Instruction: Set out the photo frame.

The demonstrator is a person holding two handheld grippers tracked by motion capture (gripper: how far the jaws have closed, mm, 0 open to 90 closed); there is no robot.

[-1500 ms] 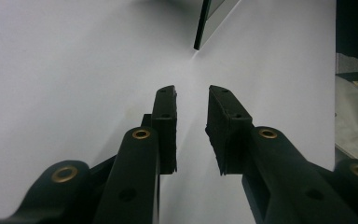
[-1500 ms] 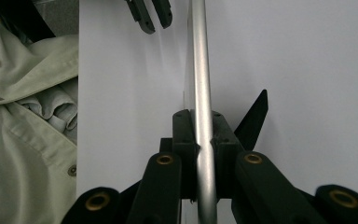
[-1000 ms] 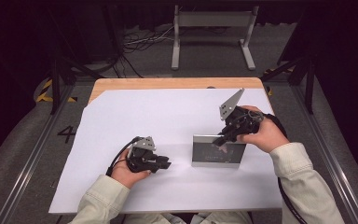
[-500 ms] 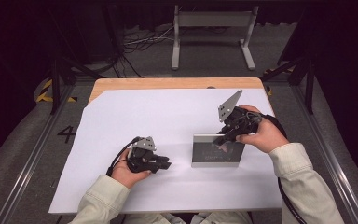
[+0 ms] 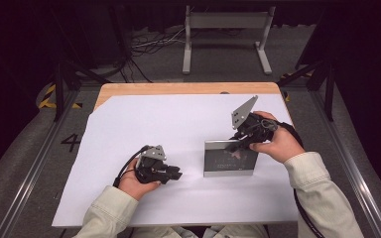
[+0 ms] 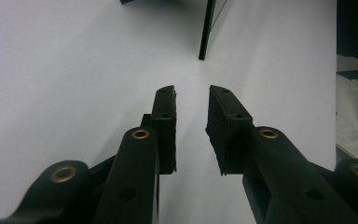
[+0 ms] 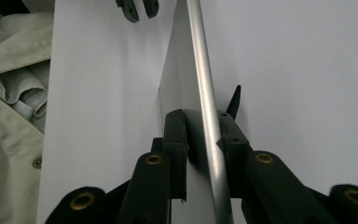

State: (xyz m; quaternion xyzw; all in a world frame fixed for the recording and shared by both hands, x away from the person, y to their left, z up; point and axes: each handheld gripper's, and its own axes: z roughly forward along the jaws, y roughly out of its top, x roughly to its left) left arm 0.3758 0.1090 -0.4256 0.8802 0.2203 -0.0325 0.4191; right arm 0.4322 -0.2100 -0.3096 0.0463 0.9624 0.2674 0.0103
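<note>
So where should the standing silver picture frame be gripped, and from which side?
Grip the picture frame by its thin top edge, coming down from above at the right end. It stands upright on the white sheet, so that rim is a narrow bar the jaws can straddle, as the right gripper does now.

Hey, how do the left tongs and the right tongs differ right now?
The left tongs are empty, with bare white table sheet between their jaws; the right tongs straddle the top edge of the standing picture frame, and their jaws have just been opening. The left tongs lie low near the table's front; the right tongs are raised and tilted down at the frame. Both are black and hand-held.
</note>
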